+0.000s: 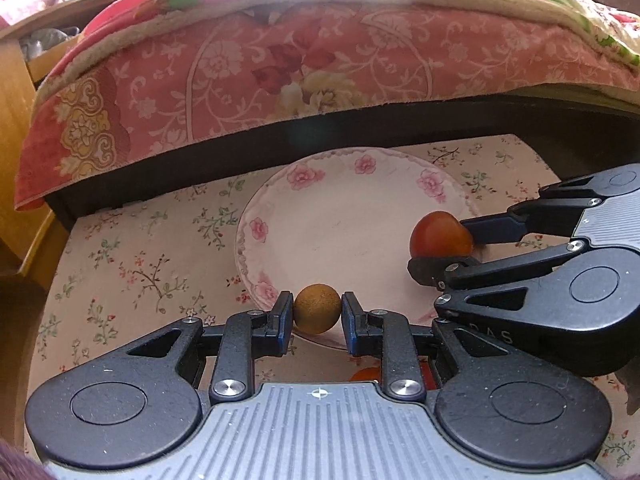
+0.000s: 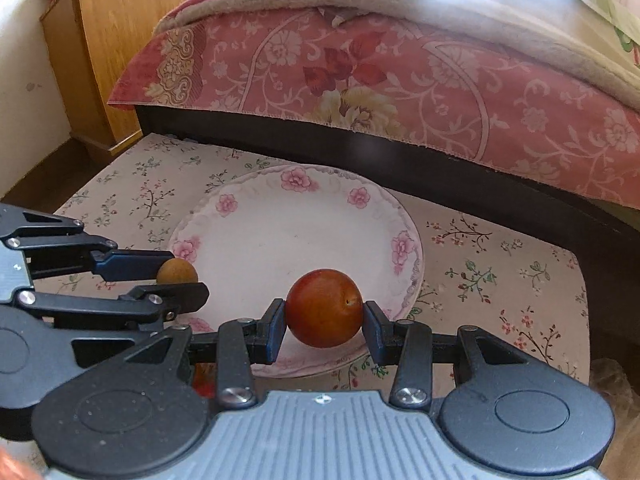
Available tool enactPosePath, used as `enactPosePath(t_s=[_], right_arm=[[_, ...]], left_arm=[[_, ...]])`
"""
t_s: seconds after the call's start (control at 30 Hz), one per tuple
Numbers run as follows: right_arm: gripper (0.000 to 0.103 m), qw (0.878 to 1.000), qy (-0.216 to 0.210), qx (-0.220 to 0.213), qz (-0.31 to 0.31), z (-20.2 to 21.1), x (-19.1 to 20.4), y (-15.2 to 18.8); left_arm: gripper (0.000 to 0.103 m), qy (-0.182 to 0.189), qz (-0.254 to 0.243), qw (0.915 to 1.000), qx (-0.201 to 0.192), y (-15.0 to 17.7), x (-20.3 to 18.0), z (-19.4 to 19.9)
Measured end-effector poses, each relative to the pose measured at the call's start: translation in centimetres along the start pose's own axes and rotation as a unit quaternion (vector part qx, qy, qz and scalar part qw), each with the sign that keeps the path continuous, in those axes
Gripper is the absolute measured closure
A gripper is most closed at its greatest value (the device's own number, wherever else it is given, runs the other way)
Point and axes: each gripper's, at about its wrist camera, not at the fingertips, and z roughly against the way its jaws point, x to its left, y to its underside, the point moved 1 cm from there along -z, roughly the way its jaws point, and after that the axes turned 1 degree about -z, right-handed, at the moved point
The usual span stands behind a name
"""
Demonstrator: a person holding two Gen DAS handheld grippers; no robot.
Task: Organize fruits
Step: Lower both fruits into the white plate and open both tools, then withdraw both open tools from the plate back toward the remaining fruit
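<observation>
My left gripper (image 1: 317, 312) is shut on a small round brown fruit (image 1: 317, 309) and holds it over the near rim of a white plate with pink flowers (image 1: 344, 216). My right gripper (image 2: 324, 322) is shut on a round red fruit (image 2: 324, 307) over the plate's (image 2: 280, 228) near right rim. The right gripper (image 1: 444, 246) with the red fruit (image 1: 438, 234) also shows at the right of the left wrist view. The left gripper (image 2: 176, 274) with the brown fruit (image 2: 178, 272) shows at the left of the right wrist view. The plate holds nothing.
The plate lies on a low table with a floral cloth (image 1: 140, 256). A bed with a pink floral bedspread (image 1: 280, 72) overhangs the table's far edge. A wooden cabinet (image 2: 108, 48) stands far left. An orange-red thing (image 1: 366, 374) peeks from under the left gripper.
</observation>
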Motion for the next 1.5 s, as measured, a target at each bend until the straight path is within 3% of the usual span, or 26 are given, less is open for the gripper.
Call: enactPosePath(t_s=[0.4, 0.67, 0.8, 1.2, 1.5], right_arm=[[0.058, 1.0, 0.004, 0.001, 0.0, -0.3, 0.1, 0.0], [0.058, 1.0, 0.007, 0.002, -0.007, -0.1, 0.1, -0.1], [0.057, 1.0, 0.01, -0.007, -0.01, 0.3, 0.0, -0.3], [0.055, 0.999, 0.014, -0.023, -0.021, 2.0, -0.3, -0.2], [0.055, 0.999, 0.023, -0.012, -0.02, 4.7, 0.8, 1.7]], left_arm=[[0.067, -0.013, -0.008, 0.9999, 0.004, 0.0, -0.2, 0.0], [0.058, -0.016, -0.001, 0.9999, 0.005, -0.1, 0.1, 0.4], [0.046, -0.016, 0.008, 0.9998, -0.004, -0.2, 0.6, 1.0], [0.046, -0.022, 0.026, 0.9993, -0.016, -0.2, 2.0, 2.2], [0.045, -0.016, 0.024, 0.9994, -0.017, 1.3, 1.8, 4.5]])
